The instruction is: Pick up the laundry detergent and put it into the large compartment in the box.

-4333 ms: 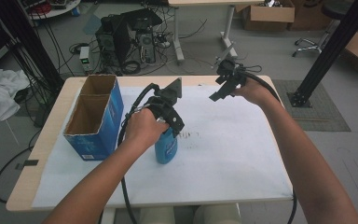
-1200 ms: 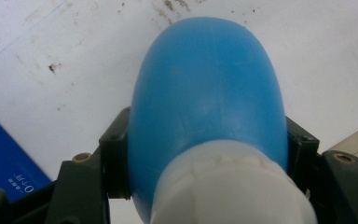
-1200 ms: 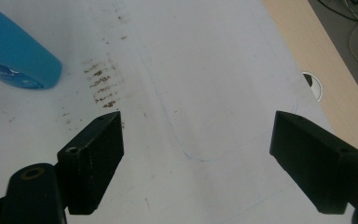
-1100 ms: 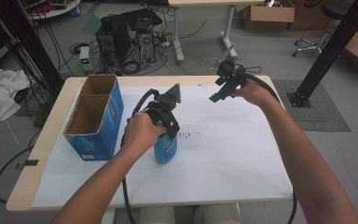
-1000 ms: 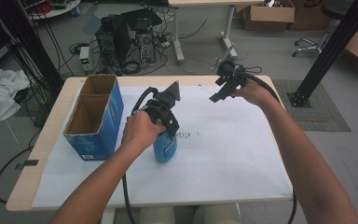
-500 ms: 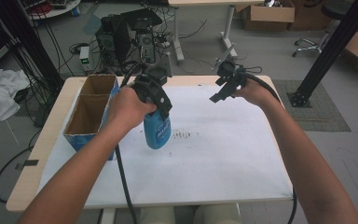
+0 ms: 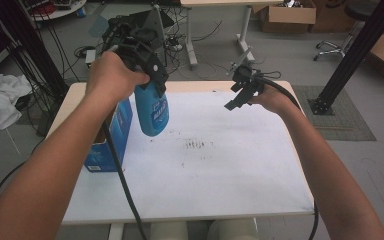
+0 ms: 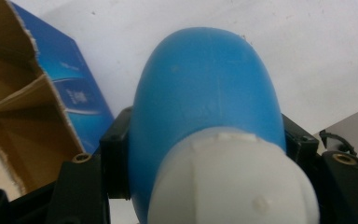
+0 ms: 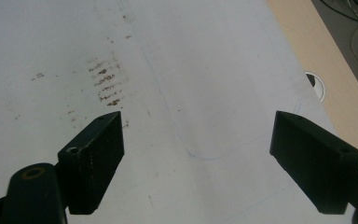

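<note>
White paper (image 7: 220,165) covers the wooden table (image 7: 285,87), marked near its middle by a patch of small dark smudges (image 7: 197,145). Above the table's left part, the left gripper (image 7: 147,70) is clamped on a blue bottle (image 7: 151,110), held up in the air with its body hanging below the jaws; in the left gripper view the jaws press either side of the bottle just under its white cap (image 8: 233,182). Beside and below it stands an open blue cardboard box (image 7: 111,135) with a brown inside, at the table's left edge. Farther right, the right gripper (image 7: 241,92) hovers over the far part of the paper, its jaws spread wide with nothing between them.
</note>
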Demonstrator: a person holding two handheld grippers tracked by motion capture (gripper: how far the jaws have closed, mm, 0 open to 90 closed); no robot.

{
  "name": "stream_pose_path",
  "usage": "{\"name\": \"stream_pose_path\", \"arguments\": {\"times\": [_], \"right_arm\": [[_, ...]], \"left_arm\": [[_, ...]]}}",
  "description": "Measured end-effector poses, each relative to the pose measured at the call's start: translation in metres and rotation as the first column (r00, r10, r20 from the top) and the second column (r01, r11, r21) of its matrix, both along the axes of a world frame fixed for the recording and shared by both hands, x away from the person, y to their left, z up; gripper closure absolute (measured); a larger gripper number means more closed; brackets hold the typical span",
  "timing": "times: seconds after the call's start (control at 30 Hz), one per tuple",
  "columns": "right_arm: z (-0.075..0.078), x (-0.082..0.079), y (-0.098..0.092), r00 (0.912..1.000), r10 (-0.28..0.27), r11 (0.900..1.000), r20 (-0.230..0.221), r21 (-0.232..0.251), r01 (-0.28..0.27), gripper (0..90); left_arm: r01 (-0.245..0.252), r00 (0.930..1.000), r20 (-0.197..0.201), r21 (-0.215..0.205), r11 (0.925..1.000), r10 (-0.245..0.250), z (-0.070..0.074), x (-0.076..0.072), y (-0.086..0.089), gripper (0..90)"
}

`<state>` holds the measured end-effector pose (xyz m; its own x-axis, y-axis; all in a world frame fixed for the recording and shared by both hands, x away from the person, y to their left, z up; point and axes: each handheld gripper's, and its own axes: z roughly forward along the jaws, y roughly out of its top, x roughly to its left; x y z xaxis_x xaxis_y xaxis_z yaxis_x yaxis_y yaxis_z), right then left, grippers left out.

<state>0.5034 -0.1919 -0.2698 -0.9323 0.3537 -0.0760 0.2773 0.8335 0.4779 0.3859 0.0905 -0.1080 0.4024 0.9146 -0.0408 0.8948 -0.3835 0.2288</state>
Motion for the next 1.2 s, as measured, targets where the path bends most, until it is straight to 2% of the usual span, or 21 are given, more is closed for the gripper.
{"name": "stream_pose_path", "arguments": {"times": [0.03,0.13,0.17,0.4,0.57,0.67,0.7,0.73,0.77,0.8,0.83,0.87,0.97,1.07,1.1,1.13,1.17,1.2], "right_arm": [[0.001,0.0,0.0,1.0,0.001,1.0,0.002,0.002,-0.001,17.4],[0.001,-0.001,-0.001,1.0,0.0,1.0,0.003,0.002,0.0,17.4],[0.002,-0.001,-0.001,1.0,0.002,1.0,0.005,0.002,-0.002,17.5],[0.004,-0.002,-0.003,1.0,-0.001,1.0,0.006,0.004,0.001,17.5],[0.005,-0.003,-0.001,0.9999,0.005,1.0,0.009,0.008,-0.005,17.5],[0.005,-0.004,-0.001,0.9999,0.008,1.0,0.009,0.005,-0.008,17.5],[0.005,-0.004,0.0,0.9999,0.007,1.0,0.008,0.005,-0.007,17.5],[0.005,-0.004,0.0,0.9999,0.007,1.0,0.008,0.005,-0.007,17.5],[0.005,-0.004,0.0,1.0,0.006,1.0,0.007,0.004,-0.006,17.5],[0.005,-0.004,0.0,1.0,0.006,1.0,0.007,0.004,-0.006,17.5],[0.004,-0.005,0.0,0.9999,0.013,1.0,0.009,0.0,-0.013,17.5],[0.004,-0.005,0.0,0.9999,0.013,1.0,0.009,-0.001,-0.013,17.5],[0.004,-0.004,-0.001,0.9999,0.01,1.0,0.007,-0.001,-0.009,17.5],[0.004,-0.004,-0.001,0.9999,0.008,1.0,0.009,-0.004,-0.008,17.5],[0.004,-0.004,-0.002,0.9999,0.007,1.0,0.008,-0.003,-0.007,17.5],[0.004,-0.004,-0.002,0.9999,0.007,1.0,0.008,-0.003,-0.007,17.5],[0.004,-0.003,-0.002,0.9999,0.008,1.0,0.008,-0.004,-0.008,17.5],[0.004,-0.003,-0.002,0.9999,0.008,1.0,0.008,-0.004,-0.008,17.5]], "left_arm": [[-0.015,0.9998,0.013,-0.014,0.9998,0.015,0.008,0.0,0.006,37.9],[-0.032,0.9993,0.02,-0.026,0.9992,0.033,0.014,0.0,0.013,37.8],[-0.057,0.998,0.024,-0.031,0.9979,0.058,0.018,0.0,0.018,37.9],[-0.115,0.9928,0.032,-0.024,0.9931,0.115,0.033,-0.002,0.036,37.9],[-0.176,0.9833,0.043,-0.023,0.9841,0.177,0.043,-0.002,0.053,37.9],[-0.192,0.9798,0.053,-0.025,0.9811,0.193,0.045,-0.002,0.059,37.9],[-0.216,0.9745,0.058,-0.025,0.9761,0.217,0.046,-0.002,0.065,37.9],[-0.216,0.9745,0.058,-0.025,0.9761,0.217,0.046,-0.002,0.065,37.9],[-0.238,0.9691,0.063,-0.02,0.9711,0.238,0.046,-0.001,0.071,37.9],[-0.238,0.9691,0.063,-0.02,0.9711,0.238,0.046,-0.001,0.071,37.9],[-0.26,0.9636,0.063,-0.013,0.9656,0.26,0.045,0.0,0.077,37.9],[-0.26,0.9636,0.063,-0.013,0.9656,0.26,0.045,0.0,0.077,37.9],[-0.288,0.9556,0.067,0.001,0.9577,0.287,0.041,0.001,0.087,37.9],[-0.32,0.9452,0.073,0.014,0.9472,0.318,0.037,0.002,0.096,37.9],[-0.34,0.9381,0.078,0.018,0.9403,0.337,0.034,0.003,0.103,37.9],[-0.34,0.9381,0.078,0.018,0.9403,0.337,0.034,0.003,0.103,37.9],[-0.357,0.9316,0.08,0.023,0.9337,0.355,0.03,0.003,0.108,37.9],[-0.357,0.9316,0.08,0.023,0.9337,0.355,0.03,0.003,0.108,37.9]]}}
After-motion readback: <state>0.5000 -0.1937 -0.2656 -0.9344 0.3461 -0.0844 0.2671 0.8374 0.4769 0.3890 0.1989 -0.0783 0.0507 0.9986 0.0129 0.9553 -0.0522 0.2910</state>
